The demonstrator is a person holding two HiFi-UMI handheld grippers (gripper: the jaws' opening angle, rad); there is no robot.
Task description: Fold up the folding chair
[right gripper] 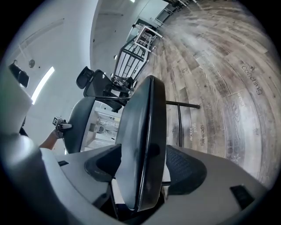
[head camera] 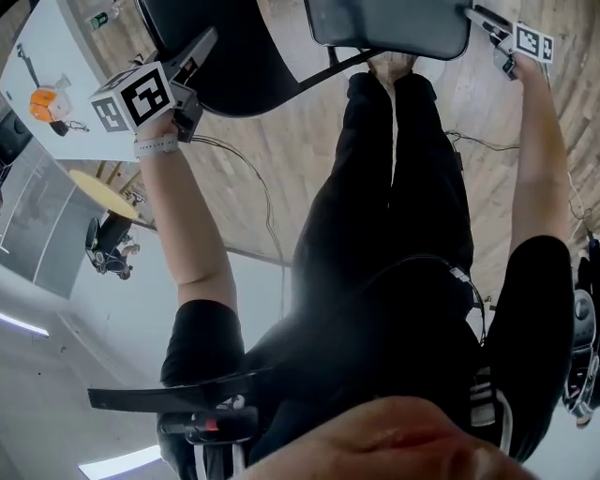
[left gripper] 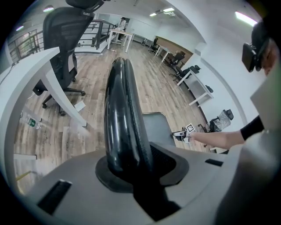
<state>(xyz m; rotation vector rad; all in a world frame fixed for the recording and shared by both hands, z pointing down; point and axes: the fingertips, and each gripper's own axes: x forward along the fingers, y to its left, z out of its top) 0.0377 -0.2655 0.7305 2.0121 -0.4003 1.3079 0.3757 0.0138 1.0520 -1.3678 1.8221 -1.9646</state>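
Standing over a folding chair (head camera: 253,84), a person in black clothing reaches down with a two-jaw gripper in each hand. Nearest the head camera are the torso and black trousers (head camera: 394,206), with both bare forearms stretched away toward the chair. A pale band (head camera: 157,145) circles the left wrist.

The left gripper (head camera: 202,47), its marker cube turned toward the camera, has its jaws closed on the glossy black rim of the backrest (left gripper: 120,114). In the left gripper view the rim fills the gap between the pads. Across the chair, the right gripper (head camera: 480,17) sits at the corner of the grey seat (right gripper: 145,140). Its jaws stand wide, and the seat's edge runs between them with space on either side and neither pad pressing on it.

The chair is just beyond the person's feet (head camera: 392,66), with the backrest to the left and the seat to the right in the head view. A thin black frame bar (head camera: 328,62) joins the two. A cable (head camera: 258,183) trails across the wood-plank floor (head camera: 281,141) beside the left arm.

Farther off, the left gripper view takes in a white desk (left gripper: 39,74) with a black office chair (left gripper: 66,35) beside it. More desks (left gripper: 195,85) line the long room under ceiling lights (left gripper: 167,9).
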